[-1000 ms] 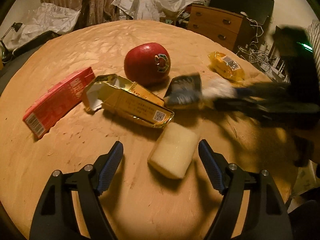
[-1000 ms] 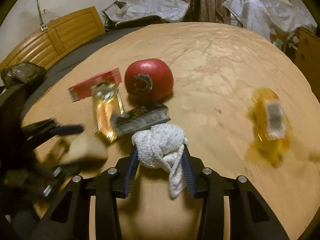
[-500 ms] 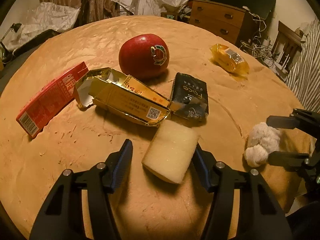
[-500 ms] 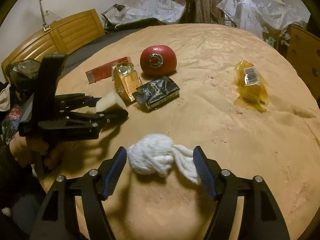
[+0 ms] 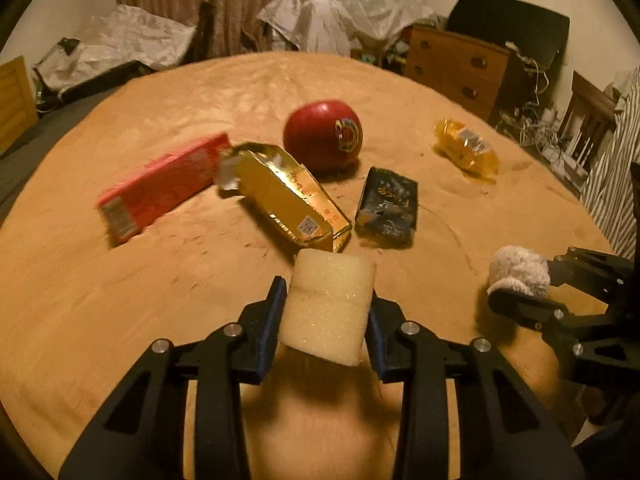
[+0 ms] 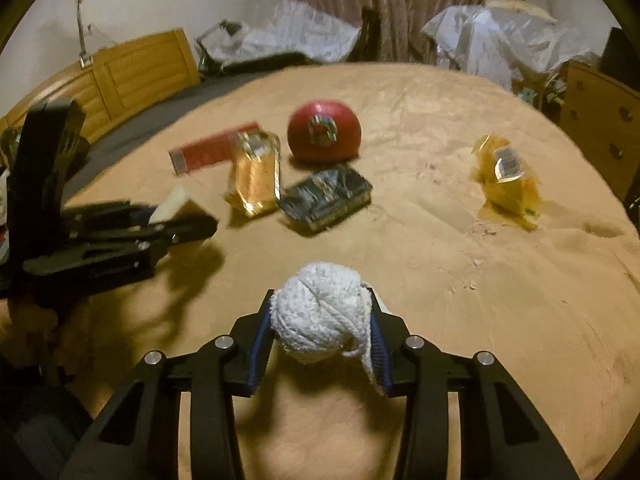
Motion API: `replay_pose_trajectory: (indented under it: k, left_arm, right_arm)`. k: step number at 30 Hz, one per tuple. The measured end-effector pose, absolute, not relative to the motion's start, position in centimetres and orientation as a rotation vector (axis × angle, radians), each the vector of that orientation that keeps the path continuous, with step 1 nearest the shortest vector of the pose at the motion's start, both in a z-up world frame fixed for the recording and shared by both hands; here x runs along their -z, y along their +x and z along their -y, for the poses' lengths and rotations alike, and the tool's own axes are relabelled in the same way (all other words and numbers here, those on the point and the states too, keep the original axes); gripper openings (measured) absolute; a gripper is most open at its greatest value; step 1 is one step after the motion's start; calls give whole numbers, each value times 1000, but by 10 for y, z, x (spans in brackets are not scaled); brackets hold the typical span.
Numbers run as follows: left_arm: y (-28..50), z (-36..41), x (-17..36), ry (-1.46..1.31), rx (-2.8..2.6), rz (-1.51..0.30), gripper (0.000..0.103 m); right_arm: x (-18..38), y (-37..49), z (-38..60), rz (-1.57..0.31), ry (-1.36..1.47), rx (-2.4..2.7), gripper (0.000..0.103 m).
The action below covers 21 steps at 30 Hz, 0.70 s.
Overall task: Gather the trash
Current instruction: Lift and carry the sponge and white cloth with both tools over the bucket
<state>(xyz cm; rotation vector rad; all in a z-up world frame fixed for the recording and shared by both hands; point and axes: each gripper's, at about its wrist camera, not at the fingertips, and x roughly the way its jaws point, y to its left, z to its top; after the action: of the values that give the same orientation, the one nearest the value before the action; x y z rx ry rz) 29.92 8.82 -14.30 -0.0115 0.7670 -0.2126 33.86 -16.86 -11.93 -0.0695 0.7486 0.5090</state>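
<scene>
My left gripper (image 5: 326,300) is shut on a pale yellow sponge (image 5: 330,308) and holds it just above the round tan table (image 5: 120,280). My right gripper (image 6: 320,316) is shut on a white balled-up cloth (image 6: 320,320), also seen at the right of the left wrist view (image 5: 518,272). On the table lie a red carton (image 5: 160,188), a torn gold box (image 5: 284,196), a dark packet (image 5: 386,208) and a yellow wrapper (image 5: 466,150).
A red apple (image 5: 322,140) sits behind the gold box. A wooden dresser (image 5: 456,68) and cables stand beyond the table's far right edge. Plastic-covered furniture (image 5: 332,20) and curtains stand at the back. A wooden headboard (image 6: 132,76) is at the left.
Both grippers closed: the left on the sponge, the right on the white cloth, which it had let go of half a second ago. Both items are now lifted off the table.
</scene>
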Motion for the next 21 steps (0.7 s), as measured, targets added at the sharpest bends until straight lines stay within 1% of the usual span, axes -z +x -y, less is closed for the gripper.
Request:
replay_pose_trajectory:
  k: [7,13,17,21]
  left_arm:
    - [222,-81,102,30,88,-619,35]
    - [167,-84,64,-3,-59,-482,35]
    - [137,-84,44,-35,-105,-401,35]
    - [120,-70,33,-12,-86,-352,35]
  right_arm:
    - [70,278,160,-561,-27,-451,43]
    - [31,223,163,-396,-25,-341,44]
    - [18,192,169,-344,9,-300,44]
    - [12,171,167,-320,-1,-288,44]
